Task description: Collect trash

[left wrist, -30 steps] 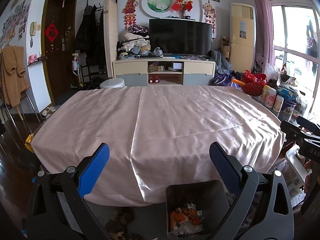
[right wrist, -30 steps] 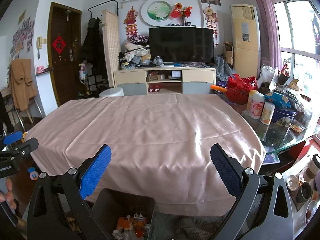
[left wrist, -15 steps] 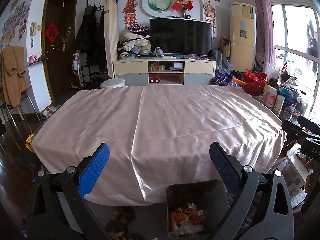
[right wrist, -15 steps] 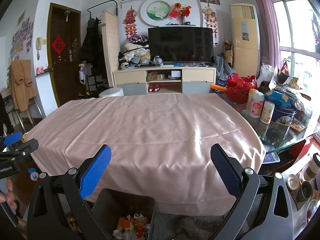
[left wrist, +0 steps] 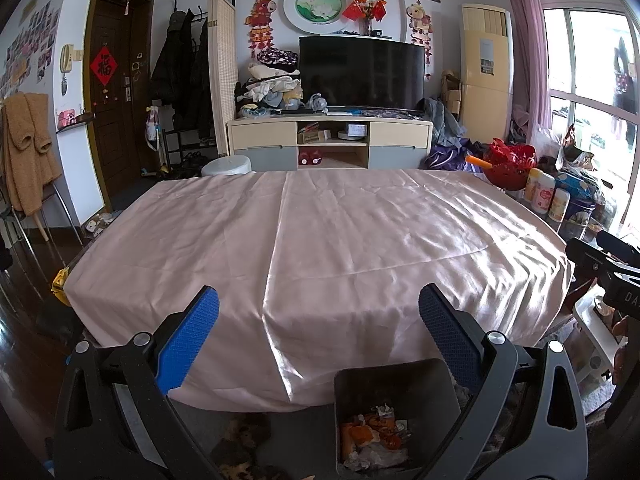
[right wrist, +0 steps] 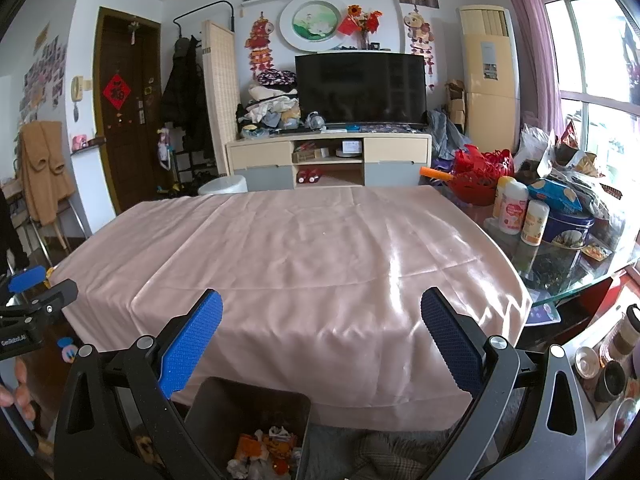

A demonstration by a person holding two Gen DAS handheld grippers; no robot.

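A dark grey bin (left wrist: 396, 408) stands on the floor at the table's near edge, with orange and white wrappers (left wrist: 374, 436) inside. It also shows in the right wrist view (right wrist: 248, 420) with the same trash (right wrist: 266, 450). My left gripper (left wrist: 318, 340) is open and empty above the near table edge, left of the bin. My right gripper (right wrist: 320, 342) is open and empty, right of the bin. The table (left wrist: 320, 232) wears a pink satin cloth with no trash showing on it.
A glass side table (right wrist: 560, 272) at the right holds bottles, a blue tin and snack bags. A red basket (left wrist: 508, 164) sits behind it. A TV cabinet (left wrist: 328, 140) and a white stool (left wrist: 226, 168) stand beyond the table.
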